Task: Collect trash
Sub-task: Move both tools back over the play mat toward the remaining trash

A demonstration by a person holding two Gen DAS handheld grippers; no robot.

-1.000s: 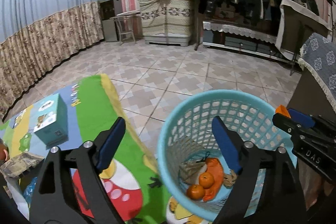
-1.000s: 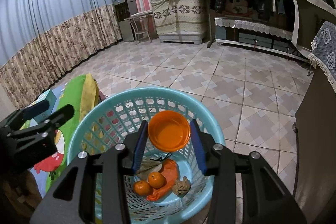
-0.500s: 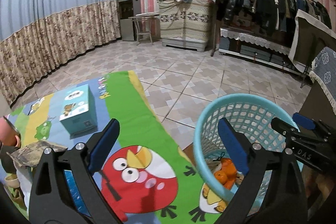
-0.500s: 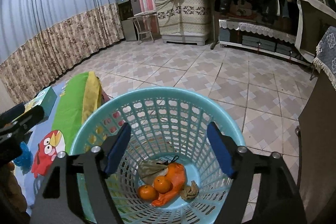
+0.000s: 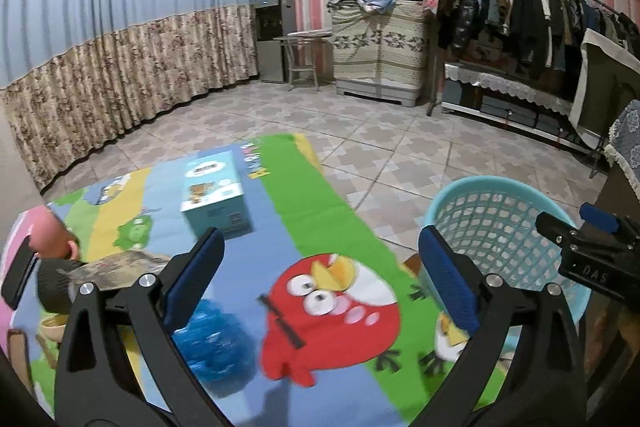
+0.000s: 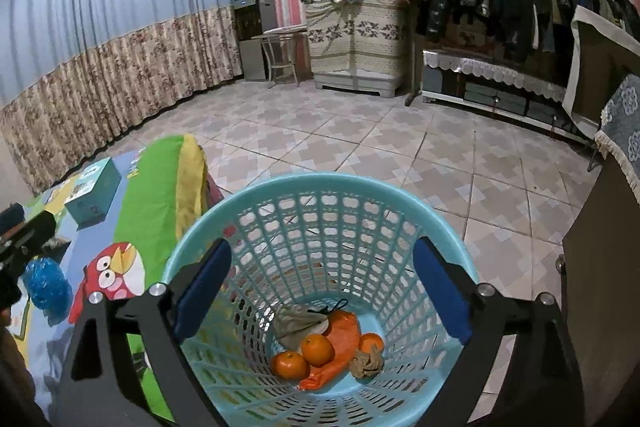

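Right gripper [image 6: 320,287] jaws just opened, orange dish dropped into basket [image 6: 248,203]; left gripper [image 5: 320,267] released, swung toward blue bag [image 5: 212,339] left of basket

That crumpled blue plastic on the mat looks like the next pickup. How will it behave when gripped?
The crumpled blue plastic is probably very light and floppy: its crinkled surface suggests thin film. It would likely squash between pads and may slip.

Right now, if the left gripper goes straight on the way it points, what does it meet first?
Most likely the cartoon mat, near its red bird print. The left gripper is open and holds nothing; depth is unclear.
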